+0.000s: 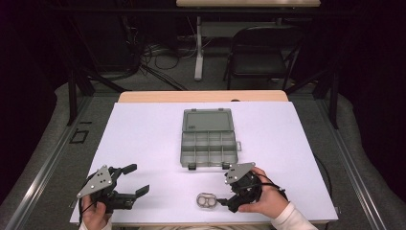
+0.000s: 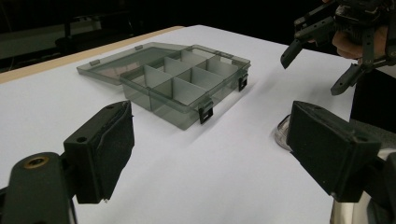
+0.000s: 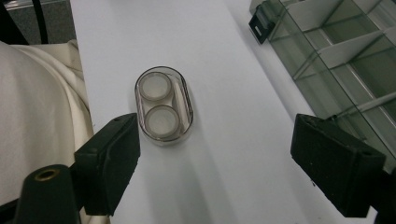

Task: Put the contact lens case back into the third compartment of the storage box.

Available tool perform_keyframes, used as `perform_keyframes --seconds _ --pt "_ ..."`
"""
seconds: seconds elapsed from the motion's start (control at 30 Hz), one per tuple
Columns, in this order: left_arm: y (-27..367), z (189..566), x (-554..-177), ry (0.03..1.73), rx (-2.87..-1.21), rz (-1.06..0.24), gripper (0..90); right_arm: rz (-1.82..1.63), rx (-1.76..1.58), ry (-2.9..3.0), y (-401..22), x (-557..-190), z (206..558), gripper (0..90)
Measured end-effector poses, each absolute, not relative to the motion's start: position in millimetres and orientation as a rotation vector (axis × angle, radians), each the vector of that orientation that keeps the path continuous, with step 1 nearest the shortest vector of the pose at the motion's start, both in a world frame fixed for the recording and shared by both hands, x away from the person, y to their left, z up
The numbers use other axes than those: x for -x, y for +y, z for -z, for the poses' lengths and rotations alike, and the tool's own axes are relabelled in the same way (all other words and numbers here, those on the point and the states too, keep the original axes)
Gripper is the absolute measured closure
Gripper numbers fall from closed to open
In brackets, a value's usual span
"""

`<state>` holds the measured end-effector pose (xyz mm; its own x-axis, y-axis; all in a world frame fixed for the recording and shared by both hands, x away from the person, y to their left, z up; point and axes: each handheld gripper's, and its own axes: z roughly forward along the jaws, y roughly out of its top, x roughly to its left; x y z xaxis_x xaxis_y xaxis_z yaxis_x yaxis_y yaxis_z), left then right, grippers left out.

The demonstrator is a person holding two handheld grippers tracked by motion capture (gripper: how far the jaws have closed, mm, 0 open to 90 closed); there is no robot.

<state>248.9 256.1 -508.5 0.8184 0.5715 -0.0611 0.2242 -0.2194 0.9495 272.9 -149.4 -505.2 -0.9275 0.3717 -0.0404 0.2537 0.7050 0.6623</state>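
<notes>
Flat on table, lens case, long axis toward open right gripper.

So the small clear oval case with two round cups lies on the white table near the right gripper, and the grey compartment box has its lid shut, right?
Not quite: the grey translucent plastic compartment box has its lid open, folded flat behind it, as the high view shows. The small clear oval case with two round cups does lie on the white table, near the right gripper.
</notes>
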Motion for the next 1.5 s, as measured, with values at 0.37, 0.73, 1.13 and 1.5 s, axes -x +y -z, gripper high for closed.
perform_keyframes --seconds 0.37,0.73,1.13,1.5 --pt "255.9 508.6 -249.0 0.608 -1.801 -0.359 15.7 -1.012 -0.420 2.794 -125.7 -272.8 510.0 18.4" --pt "256.1 508.4 -248.8 0.609 -1.806 -0.358 15.7 -0.986 -0.386 2.841 -108.8 -272.9 514.6 18.4" --pt "255.7 508.6 -249.0 0.609 -1.806 -0.358 15.7 -0.977 -0.379 2.861 -104.0 -275.2 517.1 21.3" --pt "255.9 508.7 -249.4 0.609 -1.813 -0.356 15.7 -0.931 -0.351 2.873 -98.7 -275.0 523.8 23.8"
